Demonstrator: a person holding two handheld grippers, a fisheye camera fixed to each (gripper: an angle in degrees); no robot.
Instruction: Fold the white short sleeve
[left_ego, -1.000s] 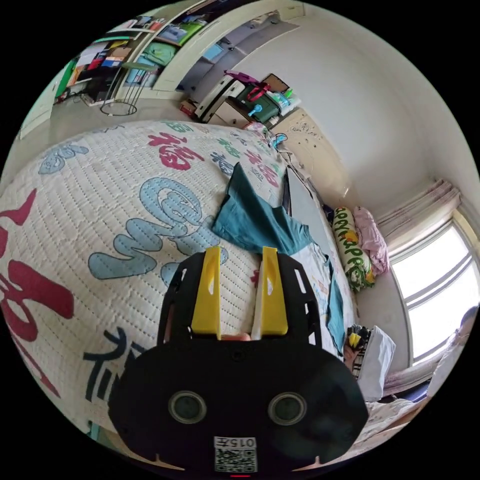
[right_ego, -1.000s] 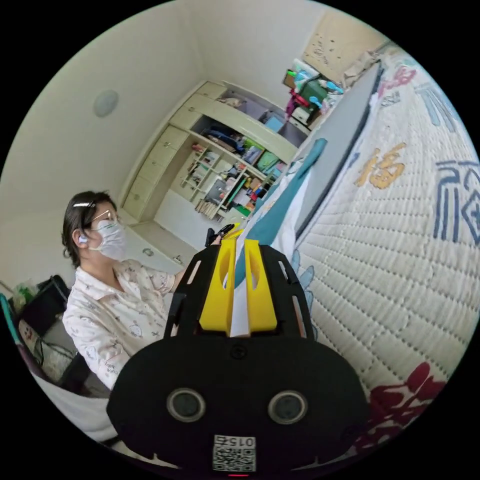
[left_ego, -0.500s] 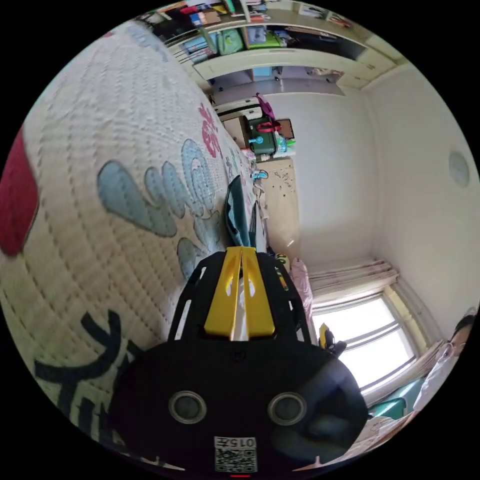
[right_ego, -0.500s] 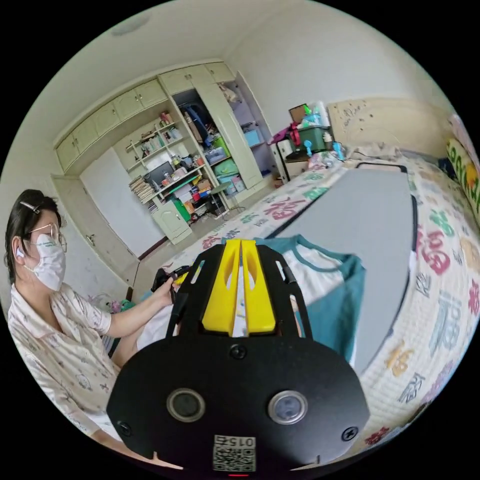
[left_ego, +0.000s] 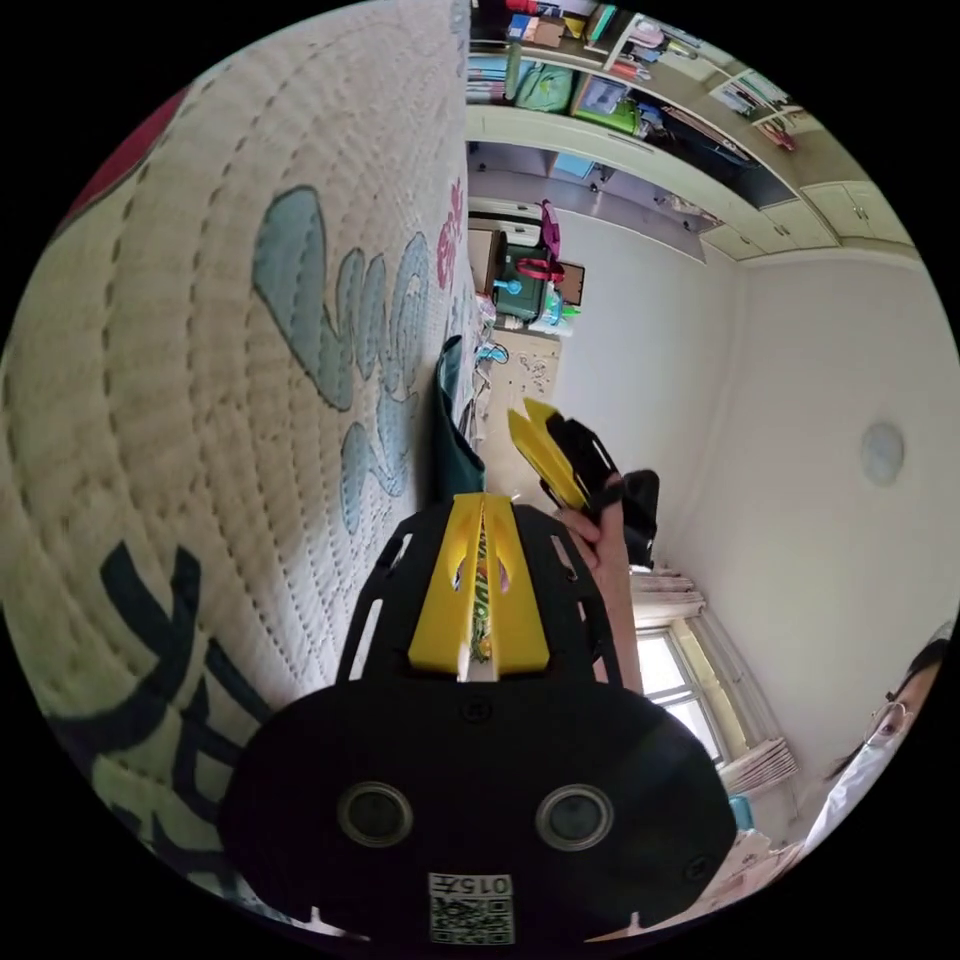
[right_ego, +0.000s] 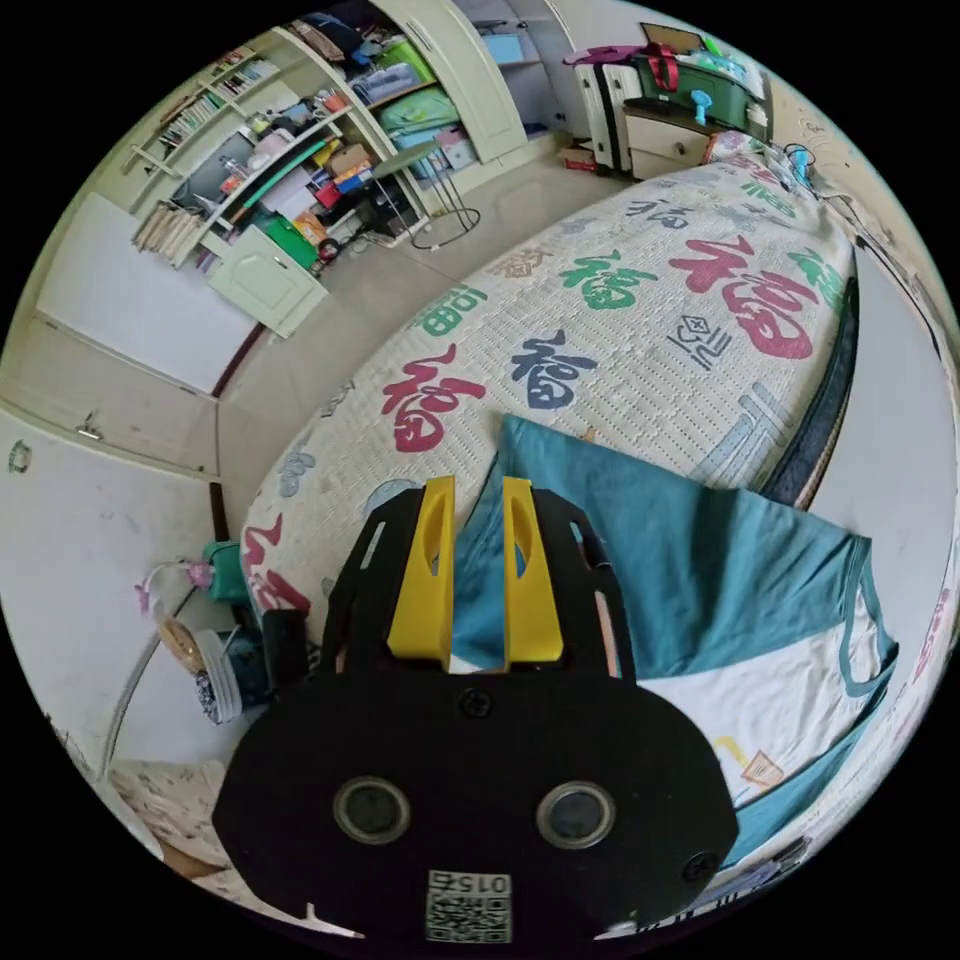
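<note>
White short sleeve shirt (right_ego: 790, 690) with teal sleeves lies on the quilt (right_ego: 620, 330), near the bed's side edge and partly on a grey board (right_ego: 900, 400). On the left, the left gripper (left_ego: 483, 580) pinches a printed bit of the shirt between tight jaws. On the right, the right gripper (right_ego: 470, 575) has its jaws a little apart above the teal fold, holding nothing. To fold well, lay the cloth flat and line up the edges before letting go. Half a second ago the right jaws were closed on the shirt; now they have let go.
</note>
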